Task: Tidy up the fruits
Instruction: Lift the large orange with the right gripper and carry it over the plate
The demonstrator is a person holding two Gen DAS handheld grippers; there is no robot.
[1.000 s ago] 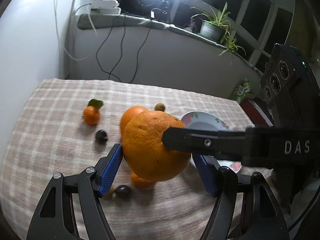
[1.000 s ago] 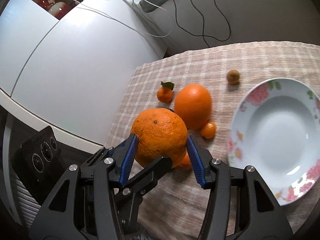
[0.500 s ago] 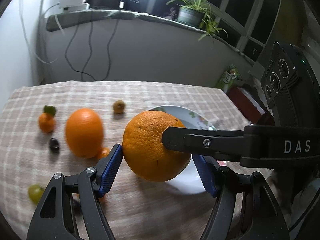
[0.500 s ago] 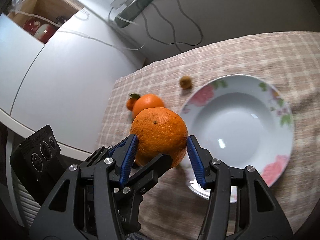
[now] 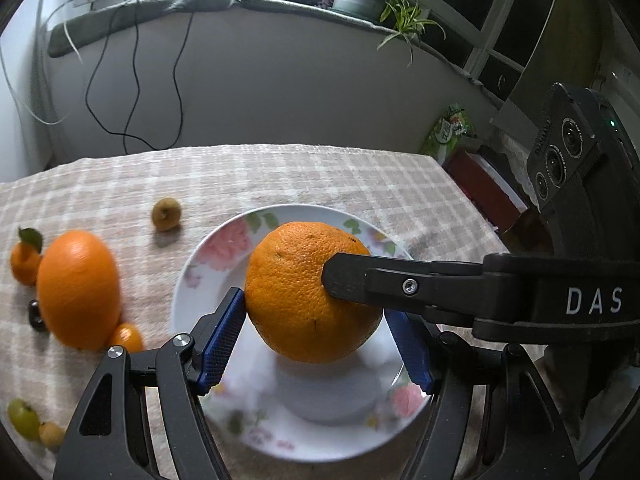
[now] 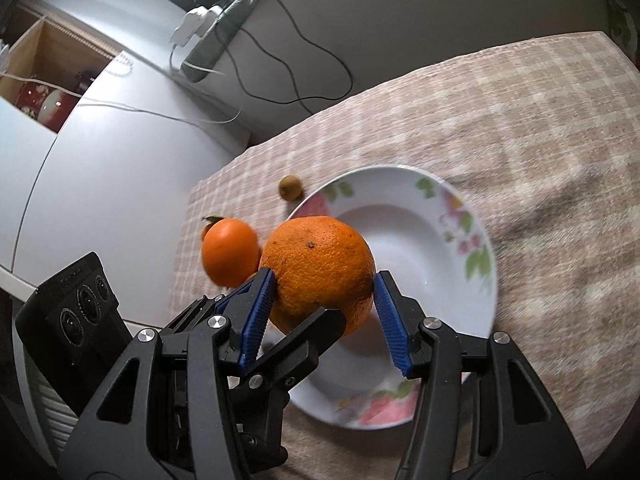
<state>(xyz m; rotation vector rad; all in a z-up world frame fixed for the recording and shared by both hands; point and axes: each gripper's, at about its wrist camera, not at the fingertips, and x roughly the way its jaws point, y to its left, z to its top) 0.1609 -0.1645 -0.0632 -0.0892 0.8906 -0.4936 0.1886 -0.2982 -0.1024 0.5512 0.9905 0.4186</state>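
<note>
A large rough orange [image 5: 308, 292] hangs above the white flowered plate [image 5: 208, 264]. Both my grippers are shut on it crosswise: the left gripper [image 5: 316, 340] clamps it from left and right, and a black finger of the right gripper [image 5: 360, 284] presses its side. In the right wrist view the right gripper [image 6: 322, 304] holds the same orange [image 6: 320, 272] over the plate [image 6: 460, 248]. A smooth orange [image 5: 78, 288], a small leafed tangerine [image 5: 24, 260] and a kumquat [image 5: 126, 338] lie left of the plate.
On the checked tablecloth [image 5: 320, 176] lie a brown-green small fruit [image 5: 166, 213], a dark grape [image 5: 36, 314], a green grape [image 5: 22, 418] and a yellow one [image 5: 51, 434]. A wall with hanging cables [image 5: 132, 92] stands behind. A white cabinet [image 6: 100, 152] stands beside the table.
Both grippers have carried the large orange to the right, from over the loose fruit to above the plate. The grip has not changed.
</note>
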